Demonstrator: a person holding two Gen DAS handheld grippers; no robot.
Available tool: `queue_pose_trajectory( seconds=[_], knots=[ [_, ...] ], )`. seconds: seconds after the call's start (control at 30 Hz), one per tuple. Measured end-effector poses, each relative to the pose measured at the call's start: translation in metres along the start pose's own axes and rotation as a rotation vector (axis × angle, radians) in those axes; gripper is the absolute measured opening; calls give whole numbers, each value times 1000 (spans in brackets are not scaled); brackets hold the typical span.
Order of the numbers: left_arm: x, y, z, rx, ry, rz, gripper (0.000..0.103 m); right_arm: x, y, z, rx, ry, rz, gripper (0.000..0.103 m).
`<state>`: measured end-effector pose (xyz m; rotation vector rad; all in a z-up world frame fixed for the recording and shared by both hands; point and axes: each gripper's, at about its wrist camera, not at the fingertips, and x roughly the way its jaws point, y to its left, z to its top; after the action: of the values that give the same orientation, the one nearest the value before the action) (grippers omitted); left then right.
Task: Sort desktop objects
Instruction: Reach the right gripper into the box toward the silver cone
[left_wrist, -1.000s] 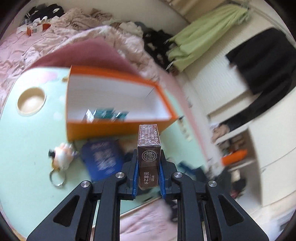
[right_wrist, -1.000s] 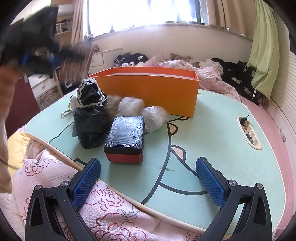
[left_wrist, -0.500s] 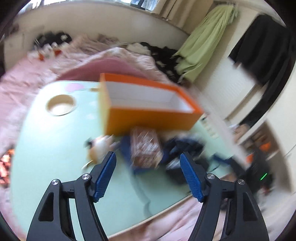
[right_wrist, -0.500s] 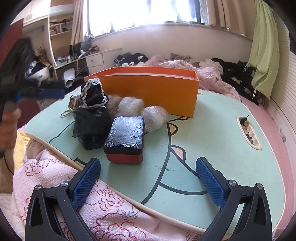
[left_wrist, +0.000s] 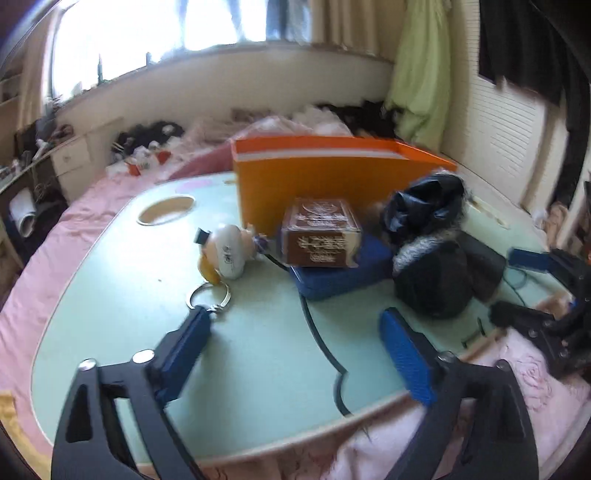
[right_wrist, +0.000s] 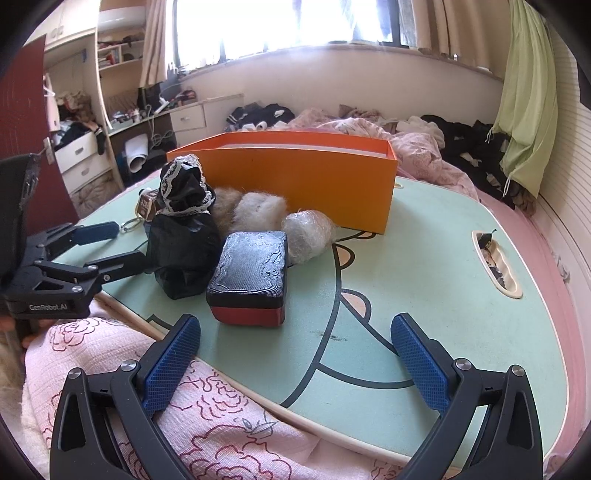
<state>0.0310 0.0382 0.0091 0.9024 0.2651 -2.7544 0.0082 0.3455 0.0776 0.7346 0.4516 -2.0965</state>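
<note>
My left gripper (left_wrist: 295, 347) is open and empty, low over the green table (left_wrist: 129, 280). Ahead of it a brown box (left_wrist: 319, 232) lies on a blue pouch (left_wrist: 343, 273), beside a doll keychain (left_wrist: 225, 253) and a black lace-trimmed bag (left_wrist: 428, 229). Behind them stands the orange box (left_wrist: 314, 177). My right gripper (right_wrist: 295, 354) is open and empty at the table's near edge, facing a black-and-red case (right_wrist: 251, 277), the black bag (right_wrist: 184, 236), furry balls (right_wrist: 255, 210), a wrapped ball (right_wrist: 310, 234) and the orange box (right_wrist: 295, 181). The left gripper (right_wrist: 107, 240) shows at its left.
The table lies on a bed with a pink rose-print quilt (right_wrist: 207, 417). It has a round cup hole (left_wrist: 166, 209) and a slot with small items (right_wrist: 495, 258). Clothes are piled behind, a green curtain (right_wrist: 524, 96) hangs at the right, and drawers (right_wrist: 85, 155) stand at the left.
My left gripper held the brown box upright above the orange box. It has opened, the brown box now lies on the blue pouch, and the gripper has dropped back low. The right gripper stayed still.
</note>
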Motion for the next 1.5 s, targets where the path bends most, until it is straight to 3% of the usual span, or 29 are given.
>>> queue_pose_trajectory(
  seconds=[0.07, 0.23, 0.37, 0.47, 0.57, 0.7, 1.1, 1.5],
  knots=[
    [1, 0, -6, -15, -57, 21, 103, -1, -5, 5, 8, 13, -7, 102],
    [1, 1, -4, -7, -63, 3, 103, -21, -29, 67, 81, -124, -34, 102],
    [2, 1, -4, 1, -65, -7, 103, 7, -33, 124, 66, -88, -51, 102],
    [2, 1, -5, 8, -68, -18, 103, 43, -34, 145, 51, -35, -107, 100],
    [2, 2, -4, 14, -69, -30, 103, 71, -35, 144, 57, 41, -108, 91],
    [2, 1, -4, 24, -69, -44, 103, 66, -31, 137, 38, 38, -164, 91],
    [2, 1, -4, 50, -65, -84, 103, 60, -35, 138, 102, 46, -99, 91],
    [2, 1, -4, 77, -60, -127, 103, 54, 2, 153, -65, 5, -149, 90]
  ],
)
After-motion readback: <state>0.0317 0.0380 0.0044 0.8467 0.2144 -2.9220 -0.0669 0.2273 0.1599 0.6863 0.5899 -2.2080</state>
